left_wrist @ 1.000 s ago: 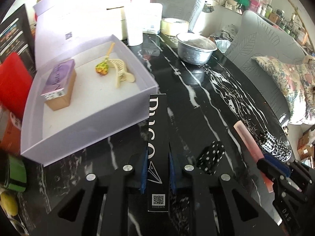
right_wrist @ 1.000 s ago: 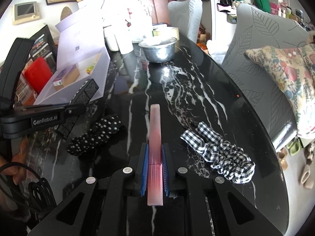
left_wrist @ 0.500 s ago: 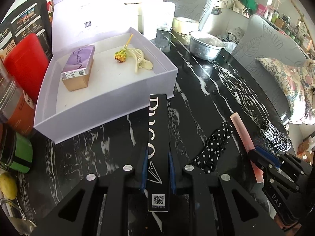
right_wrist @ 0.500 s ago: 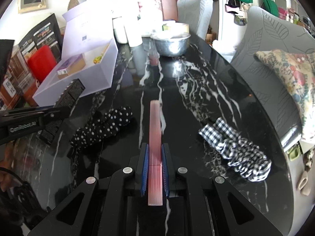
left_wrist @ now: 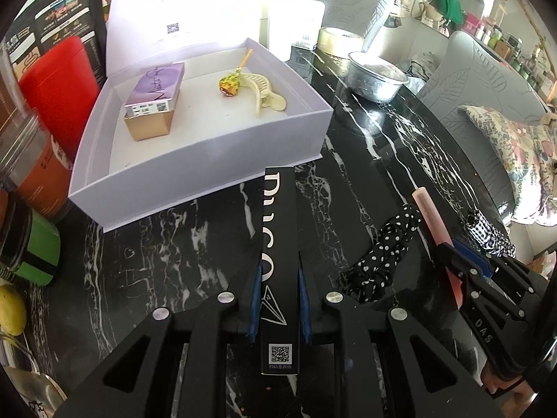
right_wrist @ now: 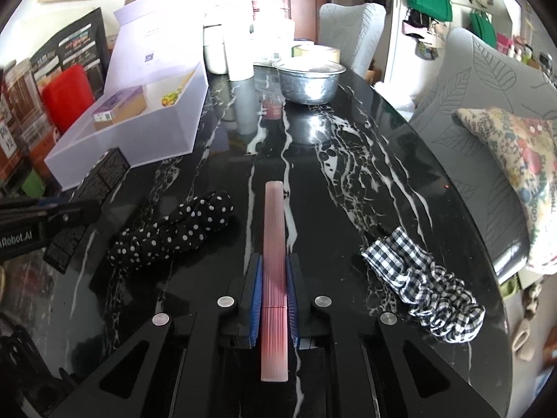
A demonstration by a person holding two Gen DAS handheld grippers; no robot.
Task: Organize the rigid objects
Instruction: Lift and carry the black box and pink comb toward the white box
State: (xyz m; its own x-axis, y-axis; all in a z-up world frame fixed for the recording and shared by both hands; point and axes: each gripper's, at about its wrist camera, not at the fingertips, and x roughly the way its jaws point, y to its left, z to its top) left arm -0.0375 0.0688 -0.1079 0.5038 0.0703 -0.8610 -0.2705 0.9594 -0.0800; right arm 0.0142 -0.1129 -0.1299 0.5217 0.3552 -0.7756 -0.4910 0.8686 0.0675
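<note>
- Left gripper (left_wrist: 278, 299) clamped on long black box (left_wrist: 278, 244) — held above marble table (left_wrist: 365, 174), near lavender box (left_wrist: 209, 160).
- Right gripper (right_wrist: 275, 296) clamped on pink bar (right_wrist: 275, 244).

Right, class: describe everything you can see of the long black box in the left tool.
The long black box is a slim, matte, cardboard-looking carton with white lettering, a paper-plane logo and a QR sticker near its rear end. The left tool is shut on it, blue pads pressing both long sides. It is held above the black marble table, its front end towards the open lilac box.
</note>
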